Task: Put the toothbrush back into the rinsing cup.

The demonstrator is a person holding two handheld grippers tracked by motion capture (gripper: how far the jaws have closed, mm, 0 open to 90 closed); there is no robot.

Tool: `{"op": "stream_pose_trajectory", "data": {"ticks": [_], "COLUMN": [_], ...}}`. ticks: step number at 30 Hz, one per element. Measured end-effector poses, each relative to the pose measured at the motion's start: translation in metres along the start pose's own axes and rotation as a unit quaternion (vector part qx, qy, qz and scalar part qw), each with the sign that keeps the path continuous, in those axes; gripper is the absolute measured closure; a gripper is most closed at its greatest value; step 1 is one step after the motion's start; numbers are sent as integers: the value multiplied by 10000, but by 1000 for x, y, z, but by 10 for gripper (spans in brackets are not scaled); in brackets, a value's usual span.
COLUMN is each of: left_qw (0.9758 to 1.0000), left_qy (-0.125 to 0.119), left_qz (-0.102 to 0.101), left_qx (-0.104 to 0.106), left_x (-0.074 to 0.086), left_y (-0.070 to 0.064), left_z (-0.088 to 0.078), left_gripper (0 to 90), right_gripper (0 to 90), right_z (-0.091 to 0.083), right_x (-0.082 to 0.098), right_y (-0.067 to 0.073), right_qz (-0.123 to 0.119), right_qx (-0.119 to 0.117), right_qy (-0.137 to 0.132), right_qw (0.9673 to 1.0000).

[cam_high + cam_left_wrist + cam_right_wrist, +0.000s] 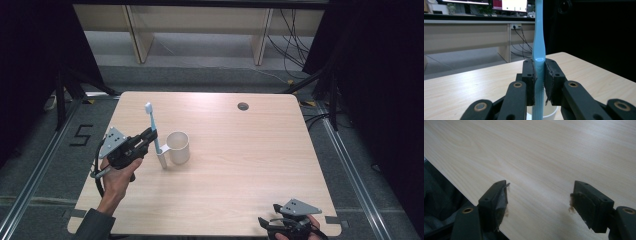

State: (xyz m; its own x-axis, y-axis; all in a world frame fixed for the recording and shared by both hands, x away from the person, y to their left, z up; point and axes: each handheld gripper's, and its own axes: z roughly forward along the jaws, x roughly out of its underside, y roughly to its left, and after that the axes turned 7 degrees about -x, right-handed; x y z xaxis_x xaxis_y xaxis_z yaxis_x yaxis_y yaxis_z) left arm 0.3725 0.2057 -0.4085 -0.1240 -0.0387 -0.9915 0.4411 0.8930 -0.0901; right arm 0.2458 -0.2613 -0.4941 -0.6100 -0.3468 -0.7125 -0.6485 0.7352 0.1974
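High view: our left gripper point(150, 136) pinches the light blue plastic toothbrush point(152, 127) upright, just left of the white ceramic mug point(178, 147) on the pale wooden desk point(240, 165). Next we likely lower it into the mug, clearing the rim. Our right gripper point(272, 215) rests spread, well apart.

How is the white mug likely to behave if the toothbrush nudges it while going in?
The white mug stands upright on the table, and its wide base suggests it would probably slide rather than tip. Its handle juts toward the left gripper, so an off-centre push may spin it. The toothbrush, clamped upright, looks thin and would likely flex first.
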Motion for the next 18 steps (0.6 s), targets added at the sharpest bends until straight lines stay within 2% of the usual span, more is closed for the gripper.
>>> {"op": "stream_pose_trajectory", "data": {"ticks": [2, 8, 18], "left_qw": [10000, 9999, 9998], "left_qy": [-51, -140, -165], "left_qz": [52, 36, 45], "left_qx": [-44, -50, -117], "left_x": [2, 9, 17], "left_y": [0, 1, 1], "left_z": [0, 2, 6], "left_gripper": [788, 788, 787], "right_gripper": [293, 293, 293], "right_z": [0, 0, 0], "right_x": [0, 0, 0], "right_y": [0, 0, 0], "right_qz": [8, 3, -38], "right_qx": [-4, -3, 13], "right_qy": [-1, 0, -4], "right_qw": [10000, 10000, 10000]}}
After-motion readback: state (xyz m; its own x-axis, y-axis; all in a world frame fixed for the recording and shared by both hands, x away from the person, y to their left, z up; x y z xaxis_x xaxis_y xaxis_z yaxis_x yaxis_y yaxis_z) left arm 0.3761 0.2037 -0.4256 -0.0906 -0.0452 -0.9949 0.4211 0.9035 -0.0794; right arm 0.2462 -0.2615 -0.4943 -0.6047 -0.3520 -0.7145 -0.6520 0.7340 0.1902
